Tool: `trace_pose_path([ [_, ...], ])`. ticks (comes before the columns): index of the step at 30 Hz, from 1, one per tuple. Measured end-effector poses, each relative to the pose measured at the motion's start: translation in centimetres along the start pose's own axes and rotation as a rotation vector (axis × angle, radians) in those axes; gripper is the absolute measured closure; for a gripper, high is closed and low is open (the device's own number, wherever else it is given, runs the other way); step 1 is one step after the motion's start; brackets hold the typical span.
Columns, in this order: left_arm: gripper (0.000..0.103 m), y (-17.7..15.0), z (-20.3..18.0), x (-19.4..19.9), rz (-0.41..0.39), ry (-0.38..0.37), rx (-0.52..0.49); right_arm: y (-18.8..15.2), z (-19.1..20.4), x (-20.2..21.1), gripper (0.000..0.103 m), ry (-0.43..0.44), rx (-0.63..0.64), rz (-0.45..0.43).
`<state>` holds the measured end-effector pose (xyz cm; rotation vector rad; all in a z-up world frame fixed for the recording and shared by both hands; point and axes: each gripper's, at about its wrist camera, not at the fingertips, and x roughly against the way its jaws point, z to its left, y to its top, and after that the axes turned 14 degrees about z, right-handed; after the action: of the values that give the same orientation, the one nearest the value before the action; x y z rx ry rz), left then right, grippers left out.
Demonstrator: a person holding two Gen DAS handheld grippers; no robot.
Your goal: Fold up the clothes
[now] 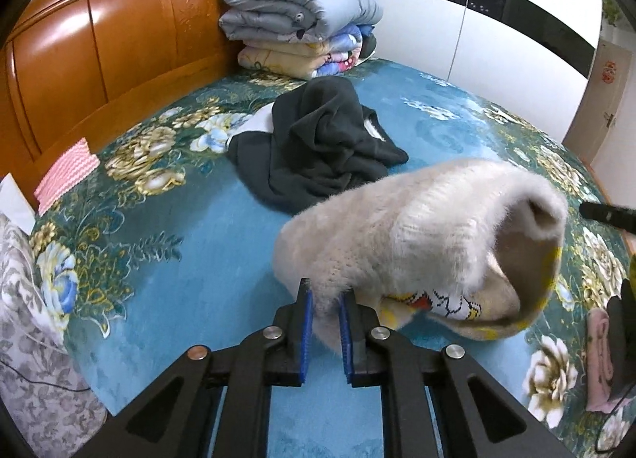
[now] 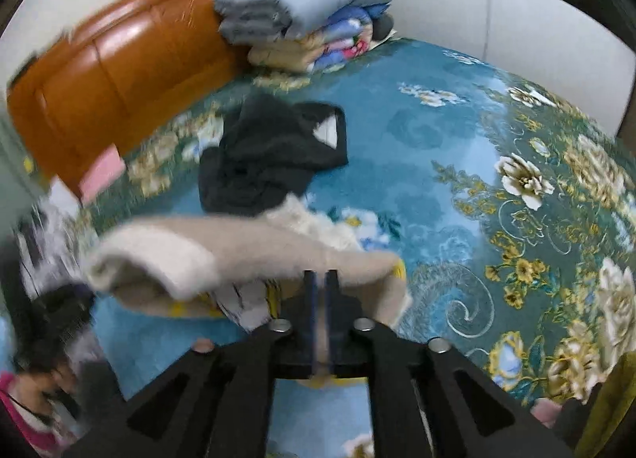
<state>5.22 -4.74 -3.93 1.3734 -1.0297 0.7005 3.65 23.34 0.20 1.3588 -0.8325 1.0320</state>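
Observation:
A fluffy cream sweater (image 1: pixel 417 227) with a cartoon print on its underside hangs above the blue floral bedspread (image 1: pixel 179 279). My left gripper (image 1: pixel 326 293) is shut on its fuzzy edge, and the fabric fills the gap between the blue pads (image 1: pixel 306 319). In the blurred right wrist view the same sweater (image 2: pixel 206 255) stretches away to the left. My right gripper (image 2: pixel 321 279) stands narrow, shut on the sweater's near hem, which drapes over its tips. The sweater's open tube end (image 1: pixel 532 219) points to the right.
A crumpled black garment (image 1: pixel 318 148) (image 2: pixel 270 156) lies on the bed behind the sweater. Folded quilts (image 1: pixel 298 28) are stacked against the orange wooden headboard (image 1: pixel 99 52). A pink cloth (image 1: pixel 600 358) lies at the right edge, and a pink striped item (image 1: pixel 65 171) by the headboard.

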Motion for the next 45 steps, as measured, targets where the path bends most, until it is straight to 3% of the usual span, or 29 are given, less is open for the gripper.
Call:
trace_pose_path([
  [1, 0.090, -0.1, 0.1, 0.0, 0.001, 0.001, 0.004, -0.3, 0.2, -0.5, 0.048, -0.027, 0.021, 0.011],
  [2, 0.090, -0.1, 0.1, 0.0, 0.003, 0.003, 0.007, -0.3, 0.4, -1.2, 0.044, -0.053, 0.046, 0.018],
  [7, 0.090, -0.4, 0.1, -0.3, 0.015, 0.016, 0.011, 0.6, 0.6, -4.9, 0.044, -0.199, 0.131, 0.046],
  [13, 0.090, -0.5, 0.3, -0.8, 0.039, 0.018, 0.016, 1.6, 1.5, -5.4, 0.044, -0.288, 0.272, 0.005],
  [15, 0.090, -0.5, 0.3, -0.8, 0.045, 0.020, 0.020, 1.6, 2.1, -5.4, 0.044, -0.265, 0.294, 0.008],
  [16, 0.090, -0.6, 0.2, -0.7, 0.048, 0.021, 0.019, 1.5, 2.2, -5.4, 0.048, -0.253, 0.291, 0.011],
  [18, 0.090, -0.8, 0.1, -0.5, 0.050, 0.023, 0.013, 1.2, 2.0, -5.2, 0.075, -0.239, 0.244, 0.014],
  [19, 0.090, -0.9, 0.0, -0.4, 0.050, 0.024, 0.010, 1.1, 1.7, -5.1, 0.094, -0.228, 0.215, 0.020],
  [25, 0.090, -0.6, 0.2, 2.0, -0.006, 0.031, 0.004, 1.3, 0.4, -1.1, 0.098, -0.130, 0.081, -0.038],
  [31, 0.091, 0.8, 0.5, 9.2, -0.198, 0.078, -0.060, 1.2, 1.0, 7.7, 0.098, -0.058, 0.041, -0.208],
  [37, 0.091, -0.1, 3.1, 15.9, -0.303, 0.083, -0.077, -2.3, 1.9, 15.2, 0.100, 0.003, 0.061, -0.312],
  [39, 0.103, -1.1, 3.8, 18.0, -0.339, 0.085, -0.070, -4.4, 2.3, 17.3, 0.103, 0.022, 0.066, -0.348],
  [41, 0.103, -1.8, 4.5, 21.2, -0.412, 0.070, -0.064, -6.4, 2.2, 19.7, 0.103, 0.060, 0.065, -0.382],
  [43, 0.103, -1.5, 4.8, 24.1, -0.466, 0.072, -0.073, -7.5, 2.1, 20.6, 0.103, 0.036, 0.082, -0.381],
  [45, 0.103, -0.7, 4.5, 24.9, -0.464, 0.078, -0.095, -7.9, 2.1, 20.0, 0.103, 0.029, 0.093, -0.348],
])
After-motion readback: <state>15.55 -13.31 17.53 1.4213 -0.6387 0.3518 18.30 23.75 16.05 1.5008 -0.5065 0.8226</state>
